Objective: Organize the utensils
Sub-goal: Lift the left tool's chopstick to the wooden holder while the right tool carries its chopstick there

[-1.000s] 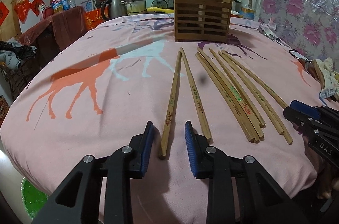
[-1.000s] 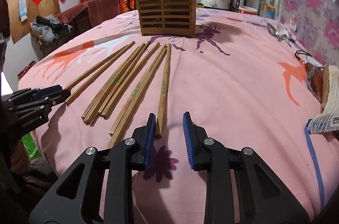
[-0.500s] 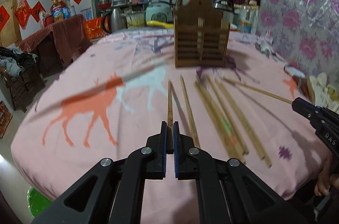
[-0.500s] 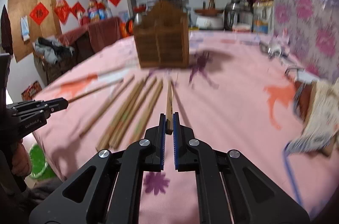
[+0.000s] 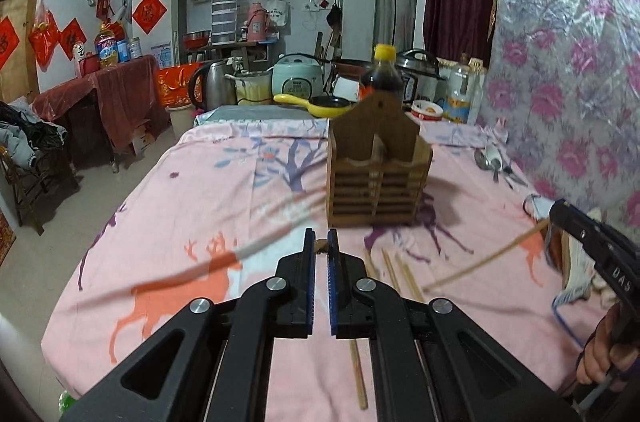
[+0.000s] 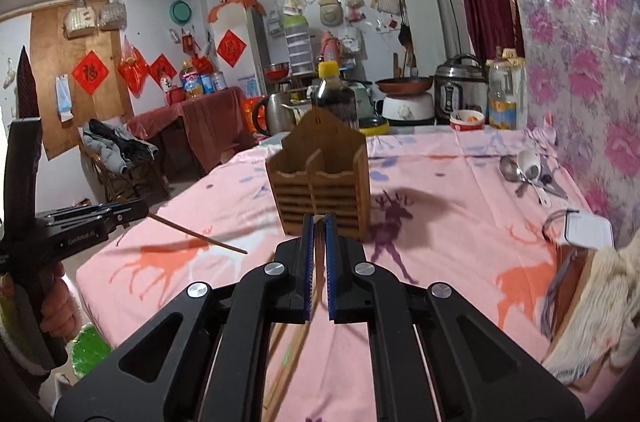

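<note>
We see a slatted holder (image 6: pixel 320 190) of matt brown wood on a soft pink cloth cover (image 6: pixel 460 242) — printed, slightly creased. The grippers' arms (image 5: pixel 256 338) look like matt black plastic with shiny metal rivets (image 5: pixel 278 283); the spoons (image 6: pixel 516 168) gleam — polished metal.

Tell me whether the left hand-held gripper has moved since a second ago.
Yes. The left hand-held gripper rose off the tablecloth toward the wooden holder, carrying a chopstick.

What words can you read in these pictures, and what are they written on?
"DAS" – white letters on the right gripper, seen from the left wrist view.
"福" – on the red diamond paper on the wooden board.
Small white lettering on the left gripper: too blurred to read.
Characters on the other red diamond papers: too blurred to be sure.
Labels on the dark sauce bottle and rice cooker: too small to read.
</note>
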A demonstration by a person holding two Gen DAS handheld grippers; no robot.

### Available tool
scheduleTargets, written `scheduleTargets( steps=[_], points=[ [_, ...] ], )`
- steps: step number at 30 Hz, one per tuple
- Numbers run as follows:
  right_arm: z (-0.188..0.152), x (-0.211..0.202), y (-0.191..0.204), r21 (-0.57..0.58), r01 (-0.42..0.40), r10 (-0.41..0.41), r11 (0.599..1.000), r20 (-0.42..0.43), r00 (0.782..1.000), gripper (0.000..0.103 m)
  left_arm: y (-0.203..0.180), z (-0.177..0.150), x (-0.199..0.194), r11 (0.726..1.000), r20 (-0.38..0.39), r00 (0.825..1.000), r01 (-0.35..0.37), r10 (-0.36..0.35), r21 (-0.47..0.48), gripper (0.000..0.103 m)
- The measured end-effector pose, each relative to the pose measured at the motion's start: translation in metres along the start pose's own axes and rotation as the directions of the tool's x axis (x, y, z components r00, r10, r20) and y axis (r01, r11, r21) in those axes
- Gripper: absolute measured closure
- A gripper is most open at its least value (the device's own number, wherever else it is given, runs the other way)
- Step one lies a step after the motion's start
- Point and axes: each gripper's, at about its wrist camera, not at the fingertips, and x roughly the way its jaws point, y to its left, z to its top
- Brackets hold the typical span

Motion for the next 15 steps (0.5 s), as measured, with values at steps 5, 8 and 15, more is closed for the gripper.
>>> scheduleTargets(
  steps=[5, 8, 15],
  points=[
    [0.02, 0.008, 0.002, -0.019, -0.006, 0.006, 1.0, 0.013, 1.0, 0.097, 0.004, 0.031, 0.004, 0.999, -0.013, 0.999, 0.042, -0.042, -0.01, 0.097],
    [0.033, 0.011, 0.001, -0.029, -0.005, 0.006, 1.0, 0.031, 1.0, 0.097, 0.007, 0.052, 0.003, 0.998, -0.022, 0.997, 0.067, -0.067, -0.011, 0.097],
    [0.091, 0.022, -0.004, -0.023, -0.042, 0.045, 0.999, 0.109, 0.993, 0.097, 0.01, 0.117, 0.002, 0.992, -0.008, 0.992, 0.124, -0.125, -0.016, 0.097]
  ],
)
